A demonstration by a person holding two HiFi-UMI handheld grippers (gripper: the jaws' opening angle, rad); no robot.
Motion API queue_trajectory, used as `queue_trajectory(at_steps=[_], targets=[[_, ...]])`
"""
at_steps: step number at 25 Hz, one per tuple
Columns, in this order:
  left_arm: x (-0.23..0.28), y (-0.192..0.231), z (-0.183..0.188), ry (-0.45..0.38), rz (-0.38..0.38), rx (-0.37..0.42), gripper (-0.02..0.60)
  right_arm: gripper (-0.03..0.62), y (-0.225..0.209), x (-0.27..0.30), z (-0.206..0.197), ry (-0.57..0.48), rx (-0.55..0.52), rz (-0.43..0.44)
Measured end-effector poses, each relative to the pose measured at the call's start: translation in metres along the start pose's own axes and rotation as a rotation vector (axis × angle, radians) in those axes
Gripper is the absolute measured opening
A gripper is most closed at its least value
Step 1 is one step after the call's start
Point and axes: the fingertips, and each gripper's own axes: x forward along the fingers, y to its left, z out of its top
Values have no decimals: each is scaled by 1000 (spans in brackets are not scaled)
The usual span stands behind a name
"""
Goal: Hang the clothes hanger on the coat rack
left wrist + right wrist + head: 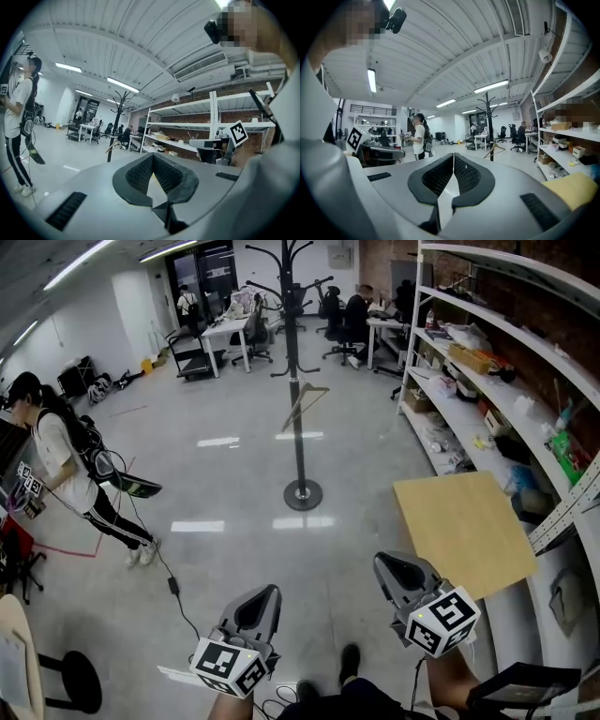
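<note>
A black coat rack [298, 381] stands on the glossy floor ahead, on a round base. A wooden clothes hanger [305, 404] hangs from one of its lower arms. Both grippers are low and near me, well short of the rack. My left gripper [258, 601] is shut with nothing between its jaws, and so is my right gripper [398, 573]. In the left gripper view the left gripper [152, 161] has the rack [117, 122] and hanger [114, 144] far off to its left. Seen from the right gripper [453, 161], the rack [489, 126] and hanger [494, 150] stand far ahead, slightly right.
White shelving [506, 362] with boxes runs along the right wall, and a wooden board [464, 531] juts out at its near end. A person [56, 460] in a white shirt stands at the left, with a cable [173, 587] on the floor nearby. Desks, chairs and seated people fill the back.
</note>
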Motion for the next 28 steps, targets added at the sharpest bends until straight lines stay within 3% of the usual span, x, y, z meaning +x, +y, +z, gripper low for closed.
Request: queue_trajectory(at_steps=[4, 11, 18, 28], targets=[[-24, -2, -8, 5, -41, 3, 2, 8, 29, -14, -10, 11, 11, -8], [-43, -36, 18, -40, -51, 35, 2, 8, 43, -43, 13, -22, -11, 3], [-47, -74, 33, -97, -36, 54, 2, 6, 33, -75, 24, -43, -33, 2], [-42, -102, 30, -83, -24, 95, 2, 7, 26, -93, 27, -71, -24, 7]])
